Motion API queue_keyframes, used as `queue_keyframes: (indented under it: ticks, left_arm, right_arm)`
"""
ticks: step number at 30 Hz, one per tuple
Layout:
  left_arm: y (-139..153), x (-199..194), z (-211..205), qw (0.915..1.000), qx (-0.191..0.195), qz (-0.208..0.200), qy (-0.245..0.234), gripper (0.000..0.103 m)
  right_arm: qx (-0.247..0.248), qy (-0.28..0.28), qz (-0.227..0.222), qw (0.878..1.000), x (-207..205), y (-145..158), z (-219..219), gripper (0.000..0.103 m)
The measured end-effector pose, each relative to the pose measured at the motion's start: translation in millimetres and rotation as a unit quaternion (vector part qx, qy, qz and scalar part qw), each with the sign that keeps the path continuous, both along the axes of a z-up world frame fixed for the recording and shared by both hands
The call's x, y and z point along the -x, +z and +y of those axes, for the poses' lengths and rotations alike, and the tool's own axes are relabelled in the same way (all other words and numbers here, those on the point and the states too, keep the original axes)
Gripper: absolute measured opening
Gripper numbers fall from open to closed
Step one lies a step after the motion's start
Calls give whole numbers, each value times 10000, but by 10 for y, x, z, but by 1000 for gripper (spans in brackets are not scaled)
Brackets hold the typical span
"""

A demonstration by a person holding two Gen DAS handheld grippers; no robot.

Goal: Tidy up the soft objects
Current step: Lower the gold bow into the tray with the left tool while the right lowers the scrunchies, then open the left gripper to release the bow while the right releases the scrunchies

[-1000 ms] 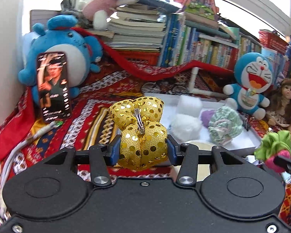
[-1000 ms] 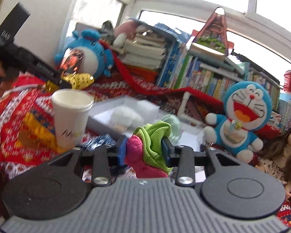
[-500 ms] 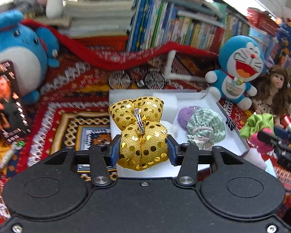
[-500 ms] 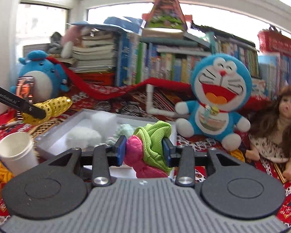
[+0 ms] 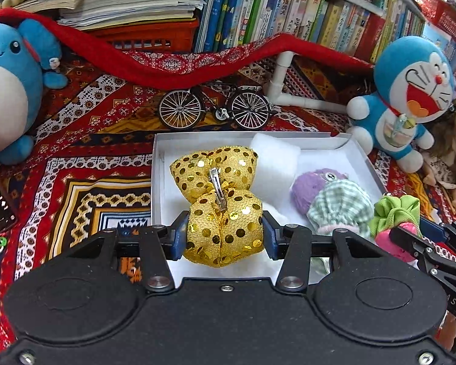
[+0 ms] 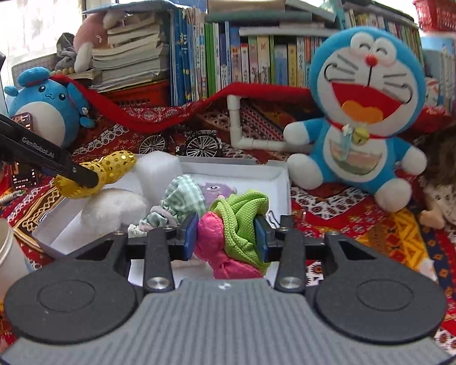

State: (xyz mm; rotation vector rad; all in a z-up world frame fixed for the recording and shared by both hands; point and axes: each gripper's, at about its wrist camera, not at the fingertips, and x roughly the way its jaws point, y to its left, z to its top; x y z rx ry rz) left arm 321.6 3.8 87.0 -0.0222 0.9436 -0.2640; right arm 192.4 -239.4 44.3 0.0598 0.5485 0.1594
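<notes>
In the left wrist view, the left tool (image 5: 225, 234) sits at lower centre, its blue pads pressed against both sides of a gold sequined bow (image 5: 220, 206) with a metal clip on top. The bow hangs over the near left part of a white tray (image 5: 158, 164) that fills the middle of the frame. Inside the tray lie a white foam block (image 5: 276, 155) at the back, a purple plush ball (image 5: 307, 188) and a green checked fabric pouch (image 5: 340, 206) touching it on the right. A small model bicycle (image 5: 215, 108) stands just beyond the tray's far rim, on the patterned red cloth (image 5: 85, 140).

In the right wrist view, the right tool (image 6: 225, 237) at lower centre is clamped on a bundle of pink and green fabric (image 6: 231, 231), held over the near right corner of the tray. A blue and white cat plush (image 6: 361, 115) sits at upper right, beside the tray. A white cup (image 6: 0, 258) shows at the lower left edge.
</notes>
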Motion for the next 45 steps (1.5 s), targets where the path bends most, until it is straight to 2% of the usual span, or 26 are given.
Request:
queue_keyframes:
  ticks: [7,16,21,24,28,30,33,39,45]
  left_arm:
    - [-62,-191,-56,9997,-228,-125,39,48]
    - [-221,-378,-17,9998,-183,111,52,53]
    - [-251,-389,28,9998,-118,159,90,59]
    - [-229,-390,50,9998,-21,181,94,64]
    - [-174,-379,69,9997,68,187,151,68]
    - [-143,-361,80,9997,100,179,152,72]
    - [-80,-300,88,9998,119,115,119,75]
    - [105,-86,110,9997,210,-78,78,77]
    - [301,273,54,9983,109,-560,-127,79]
  right_arm:
    - [-210,-15,161,9996,-175,-111,5,44]
    - [-334,25,228,9992,-237,-144,-31,45]
    - [-310,23,284,9991,-239,-180,-58,47]
    - [-319,18,282,9991,-235,-177,-60,49]
    - [-322,4,279,9991,-223,-157,-62,58]
    - [-346,5,274,9990,-209,-143,-74,59]
    - [-376,-7,249,9990,-179,-118,-96,67]
    - [-362,-73,138,9992,-68,-62,-143,72]
    - [-243,8,-169,9996,133,78,-136,78]
